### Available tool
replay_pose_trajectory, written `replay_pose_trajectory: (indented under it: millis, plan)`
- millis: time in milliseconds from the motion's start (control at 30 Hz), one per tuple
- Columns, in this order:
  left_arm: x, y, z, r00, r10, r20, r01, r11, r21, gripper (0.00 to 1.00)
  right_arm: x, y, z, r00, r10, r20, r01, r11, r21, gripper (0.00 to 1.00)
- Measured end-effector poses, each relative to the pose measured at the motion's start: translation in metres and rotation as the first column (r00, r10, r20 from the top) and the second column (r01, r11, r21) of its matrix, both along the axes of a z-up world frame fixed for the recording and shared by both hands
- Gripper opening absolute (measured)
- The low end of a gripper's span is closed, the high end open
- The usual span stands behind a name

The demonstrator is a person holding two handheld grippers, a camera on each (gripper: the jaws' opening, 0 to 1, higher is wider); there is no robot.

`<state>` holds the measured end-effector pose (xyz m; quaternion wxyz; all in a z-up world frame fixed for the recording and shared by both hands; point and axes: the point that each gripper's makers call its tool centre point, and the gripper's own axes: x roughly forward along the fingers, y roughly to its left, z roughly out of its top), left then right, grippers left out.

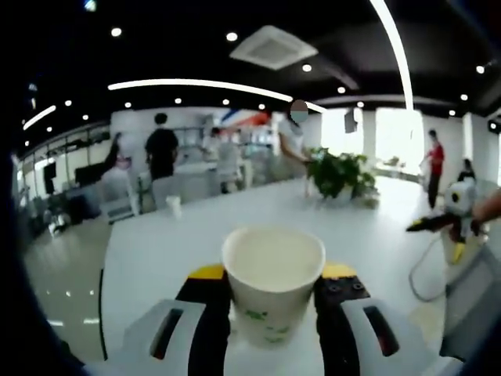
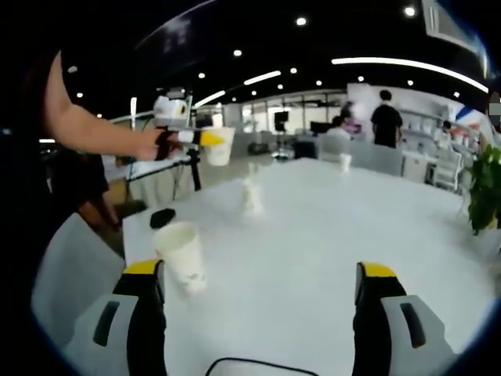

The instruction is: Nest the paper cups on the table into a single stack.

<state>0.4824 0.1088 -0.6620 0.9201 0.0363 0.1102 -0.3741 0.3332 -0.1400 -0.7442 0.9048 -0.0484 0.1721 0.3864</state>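
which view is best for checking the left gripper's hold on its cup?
Left gripper view. The paper cup sits upright, close up, with the left gripper shut on its sides, and its open mouth is visible. The right gripper view shows the same cup small and far off, held above the white table.

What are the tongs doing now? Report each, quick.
Left tongs: closed on a paper cup, held up off the table.
Right tongs: open, holding nothing; another cup stands beside the left jaw.
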Motion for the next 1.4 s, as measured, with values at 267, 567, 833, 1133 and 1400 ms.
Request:
replay_pose_trajectory:
  millis: [267, 567, 833, 1133, 1400]
  plan:
    - [-0.004, -0.007, 0.002, 1.000, -0.022, 0.001, 0.022, 1.000, -0.014, 0.39, 0.002, -0.001, 0.003, 1.000, 0.008, 0.009, -0.008, 1.000, -0.001, 1.00]
    - [-0.012, -0.023, -0.002, 0.999, -0.043, -0.003, 0.043, 0.999, -0.021, 0.39, 0.002, 0.003, 0.000, 0.999, 0.035, 0.009, -0.035, 0.999, -0.009, 1.00]
    - [-0.020, -0.039, 0.003, 0.997, -0.072, 0.002, 0.072, 0.996, -0.047, 0.39, 0.005, 0.004, -0.003, 0.999, 0.046, 0.004, -0.046, 0.999, -0.013, 1.00]
    - [-0.028, -0.058, 0.011, 0.994, -0.107, 0.019, 0.108, 0.991, -0.082, 0.39, 0.007, 0.006, -0.001, 0.999, 0.050, 0.006, -0.050, 0.999, -0.015, 0.99]
    - [-0.035, -0.067, 0.017, 0.992, -0.125, 0.024, 0.127, 0.987, -0.101, 0.38, 0.008, 0.007, -0.001, 0.999, 0.051, 0.007, -0.051, 0.999, -0.010, 0.99]
